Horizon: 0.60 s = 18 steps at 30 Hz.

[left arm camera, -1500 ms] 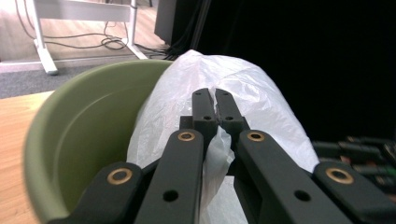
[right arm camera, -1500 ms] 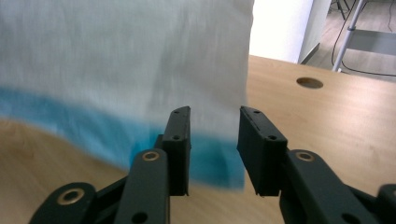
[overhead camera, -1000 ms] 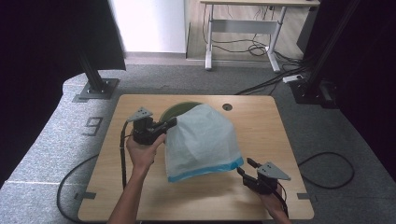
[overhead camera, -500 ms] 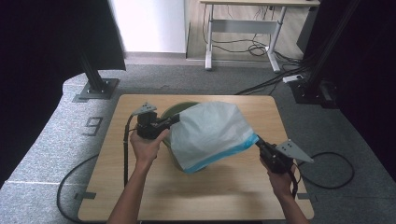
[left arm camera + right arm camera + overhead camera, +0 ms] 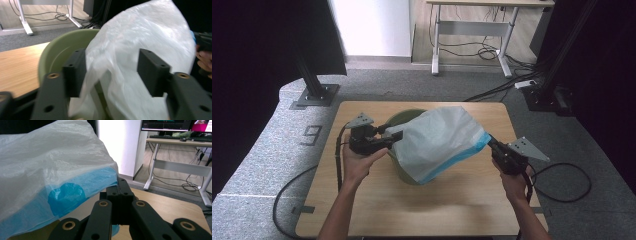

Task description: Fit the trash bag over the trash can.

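A green bin [image 5: 404, 119] stands on the wooden table [image 5: 362, 200], with a white plastic bag [image 5: 437, 140] edged in blue stretched over it. My left gripper [image 5: 394, 136] is at the bag's left side by the bin's rim. In the left gripper view its jaws stand apart, open [image 5: 112, 62], with the bag [image 5: 140, 37] lying between them in front of the bin [image 5: 65, 45]. My right gripper [image 5: 489, 142] is shut on the bag's blue edge and holds it out to the right. In the right gripper view the shut jaws [image 5: 121, 186] pinch the blue band [image 5: 75, 187].
Bare wood lies in front of the bin. Behind the table are a grey carpet, two black stand bases [image 5: 314, 95], a white desk frame [image 5: 472, 45] and floor cables. A black cable [image 5: 562, 190] trails off the table's right edge.
My right gripper has moved right and away from the table's front, pulling the bag's blue edge out to the right. The left gripper has stayed by the bin's rim.
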Each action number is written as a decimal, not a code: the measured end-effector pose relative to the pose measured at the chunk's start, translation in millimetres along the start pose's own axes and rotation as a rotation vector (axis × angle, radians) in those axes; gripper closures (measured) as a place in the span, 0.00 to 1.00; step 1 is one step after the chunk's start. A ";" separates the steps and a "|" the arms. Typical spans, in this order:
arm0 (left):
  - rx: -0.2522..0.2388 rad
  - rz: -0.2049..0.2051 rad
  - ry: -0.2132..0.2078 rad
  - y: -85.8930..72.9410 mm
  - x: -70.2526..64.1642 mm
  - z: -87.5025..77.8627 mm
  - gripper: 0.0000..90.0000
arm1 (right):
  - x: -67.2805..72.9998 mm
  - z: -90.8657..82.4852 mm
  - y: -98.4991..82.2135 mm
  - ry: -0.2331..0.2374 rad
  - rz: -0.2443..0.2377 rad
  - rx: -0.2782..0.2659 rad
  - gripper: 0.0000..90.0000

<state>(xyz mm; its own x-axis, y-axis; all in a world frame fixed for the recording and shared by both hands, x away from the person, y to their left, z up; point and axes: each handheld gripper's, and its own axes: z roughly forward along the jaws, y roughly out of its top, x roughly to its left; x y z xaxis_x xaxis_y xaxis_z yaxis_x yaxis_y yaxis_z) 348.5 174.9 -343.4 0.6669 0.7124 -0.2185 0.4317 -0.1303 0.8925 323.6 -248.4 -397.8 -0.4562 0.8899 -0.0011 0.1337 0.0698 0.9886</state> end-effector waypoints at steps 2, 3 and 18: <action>-0.004 0.011 -0.007 -0.2 -1.4 -7.0 0.37 | -1.5 1.7 -0.9 -0.003 0.000 0.012 0.98; -0.006 0.015 -0.011 -0.3 -2.3 -8.9 0.36 | -2.3 2.5 -1.2 -0.008 0.001 0.017 0.98; 0.030 0.104 -0.066 1.8 -49.2 18.3 0.26 | 9.7 8.9 -0.2 0.009 -0.011 0.035 0.98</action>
<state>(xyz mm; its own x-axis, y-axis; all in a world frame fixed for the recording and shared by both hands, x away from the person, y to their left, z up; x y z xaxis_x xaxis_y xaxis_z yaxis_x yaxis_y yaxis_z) 327.6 127.0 -338.3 0.7471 0.6472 -0.1516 0.3752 -0.2223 0.8999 327.0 -235.8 -399.4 -0.4660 0.8847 -0.0109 0.1586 0.0956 0.9827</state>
